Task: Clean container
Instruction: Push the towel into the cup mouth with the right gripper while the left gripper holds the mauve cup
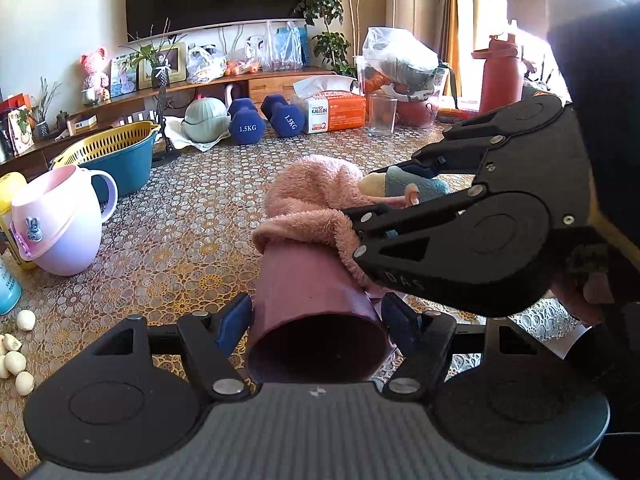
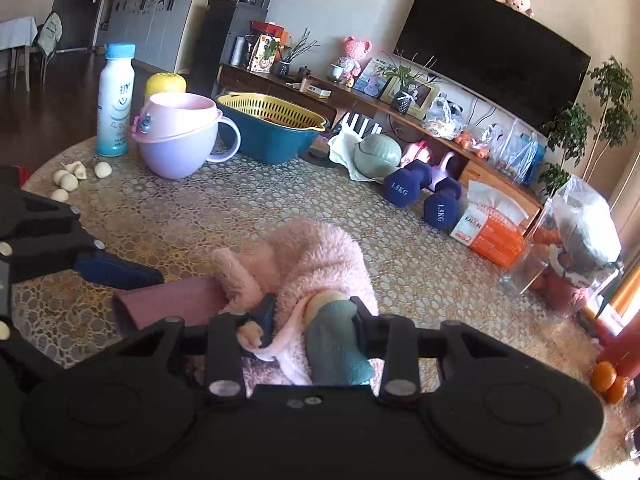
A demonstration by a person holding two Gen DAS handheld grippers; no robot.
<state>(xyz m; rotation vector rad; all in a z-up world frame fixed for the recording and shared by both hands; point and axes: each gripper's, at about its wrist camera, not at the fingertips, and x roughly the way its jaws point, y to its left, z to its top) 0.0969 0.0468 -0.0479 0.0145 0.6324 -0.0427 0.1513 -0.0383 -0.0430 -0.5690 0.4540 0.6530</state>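
— What is hidden?

— The far end of the pink cup (image 1: 316, 312) is covered by the fluffy pink cloth (image 1: 316, 196); whether that end is the base or the mouth cannot be told.

— How is it held?

— It is clamped on its sides by the left gripper (image 1: 316, 316), above the patterned table (image 1: 180, 240), its long axis pointed away from the camera.

— And the cloth?

— It is pinched, apparently with a teal piece (image 2: 340, 340), in the closed right gripper (image 2: 312, 320).

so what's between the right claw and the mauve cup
The pink fluffy towel: the right claw pinches it against the mauve cup, held by the left claw. Clearest in the left wrist view.
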